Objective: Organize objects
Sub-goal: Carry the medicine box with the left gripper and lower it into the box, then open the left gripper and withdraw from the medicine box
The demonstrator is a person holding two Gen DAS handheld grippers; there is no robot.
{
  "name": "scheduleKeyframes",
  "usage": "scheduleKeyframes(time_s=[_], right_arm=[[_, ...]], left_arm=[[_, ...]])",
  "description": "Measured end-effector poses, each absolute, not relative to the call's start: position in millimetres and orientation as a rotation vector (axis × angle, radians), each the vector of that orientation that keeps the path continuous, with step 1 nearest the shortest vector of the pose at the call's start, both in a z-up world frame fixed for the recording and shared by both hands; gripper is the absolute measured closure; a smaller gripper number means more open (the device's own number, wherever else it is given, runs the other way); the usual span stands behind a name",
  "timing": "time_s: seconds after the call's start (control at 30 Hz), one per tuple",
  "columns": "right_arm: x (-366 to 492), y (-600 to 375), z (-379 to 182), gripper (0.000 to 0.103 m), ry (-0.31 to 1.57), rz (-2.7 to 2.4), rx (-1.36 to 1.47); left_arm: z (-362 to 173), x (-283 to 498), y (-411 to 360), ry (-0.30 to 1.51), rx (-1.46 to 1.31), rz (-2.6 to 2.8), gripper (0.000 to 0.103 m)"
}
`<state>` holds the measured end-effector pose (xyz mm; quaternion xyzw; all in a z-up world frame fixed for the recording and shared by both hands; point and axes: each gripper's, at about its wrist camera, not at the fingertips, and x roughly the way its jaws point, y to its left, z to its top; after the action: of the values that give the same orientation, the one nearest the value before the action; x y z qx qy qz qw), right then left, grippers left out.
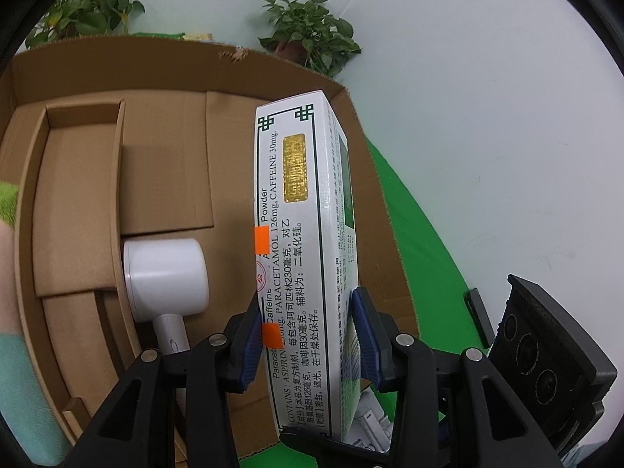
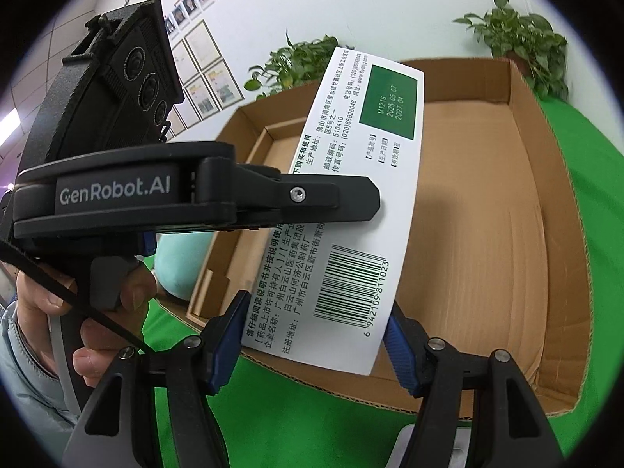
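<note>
Left gripper (image 1: 312, 341): pads pinch the medicine box's (image 1: 300, 241) narrow faces.
Right gripper (image 2: 316, 335): clamps its wide faces (image 2: 351, 210).
Box place: held over the cardboard tray (image 2: 487, 202), beside the white device (image 1: 165, 273).
Risk: two hands pulling unevenly could twist or crush it.
Views: only left shows the device; only right shows the barcode.

The medicine box (image 1: 304, 241) hangs above the cardboard box (image 1: 163, 156), toward its right wall; a hair dryer (image 1: 165, 277) lies inside, left of the medicine box. Potted plants (image 1: 312, 27) stand behind the cardboard box.
</note>
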<state>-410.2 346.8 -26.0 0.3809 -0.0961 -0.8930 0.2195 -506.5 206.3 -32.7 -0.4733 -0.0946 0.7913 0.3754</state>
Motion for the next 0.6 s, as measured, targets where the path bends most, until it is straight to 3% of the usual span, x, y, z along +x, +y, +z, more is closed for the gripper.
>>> scheduleKeyframes(time_s=[0.6], right_arm=[[-422,344,-71,0.042,-0.250,-2.452,1.284]], left_arm=[[-94,-519,203,-0.292,-1.358,1.995,0.059]])
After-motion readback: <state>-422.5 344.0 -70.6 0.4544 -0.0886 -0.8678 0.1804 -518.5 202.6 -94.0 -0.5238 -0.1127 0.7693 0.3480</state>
